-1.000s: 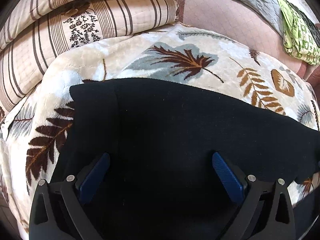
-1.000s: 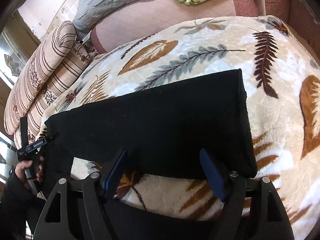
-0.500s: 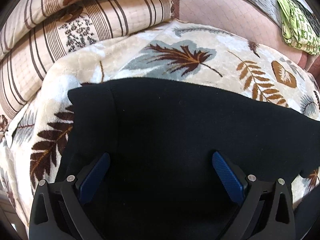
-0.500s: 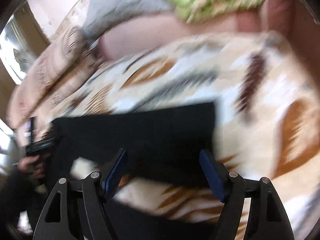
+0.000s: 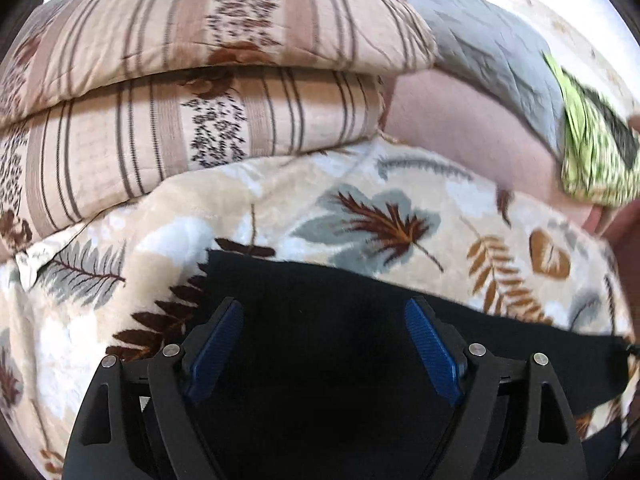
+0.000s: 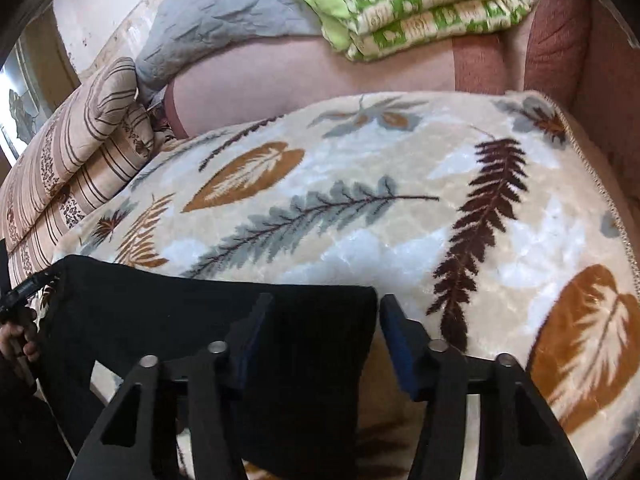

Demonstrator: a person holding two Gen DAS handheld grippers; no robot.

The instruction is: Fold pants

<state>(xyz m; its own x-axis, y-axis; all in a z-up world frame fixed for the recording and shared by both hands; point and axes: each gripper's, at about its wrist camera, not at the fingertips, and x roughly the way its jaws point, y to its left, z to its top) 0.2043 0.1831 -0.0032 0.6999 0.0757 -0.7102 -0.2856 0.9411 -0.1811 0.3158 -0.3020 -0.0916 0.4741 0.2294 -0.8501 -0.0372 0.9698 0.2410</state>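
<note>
- The black pants (image 6: 168, 320) lie flat on the leaf-print blanket (image 6: 360, 216), already doubled into a long dark band, by my reading a fold or two into the job.
- Their long axis runs side to side across both views: in the right wrist view the band stretches leftward from my right tool (image 6: 320, 338) toward my other hand.
- My right tool is spread wide, nothing pinched; the short end edge of the pants falls between its fingers, nearer the right-hand one, and the left finger (image 6: 250, 336) sits over the black cloth.
- I can't tell whether the pads touch the fabric or hover just above it.
- My left tool (image 5: 324, 352) is also wide open, holding nothing, and black cloth fills the whole gap between its blue pads (image 5: 430, 354).
- In the left wrist view the pants (image 5: 320, 360) lie straight ahead and below, and their far edge runs off to the right across the blanket.
- So each tool is at its own end of the band: left at the left end, right at the right end, and neither has a grip yet.
- My call: the next fold works along that long axis, bringing one end over the other, and the right tool looks better placed, being right at the free end edge.
- Striped cushions (image 5: 200, 120) and a green quilt (image 6: 420, 4) sit well back from the pants.
</note>
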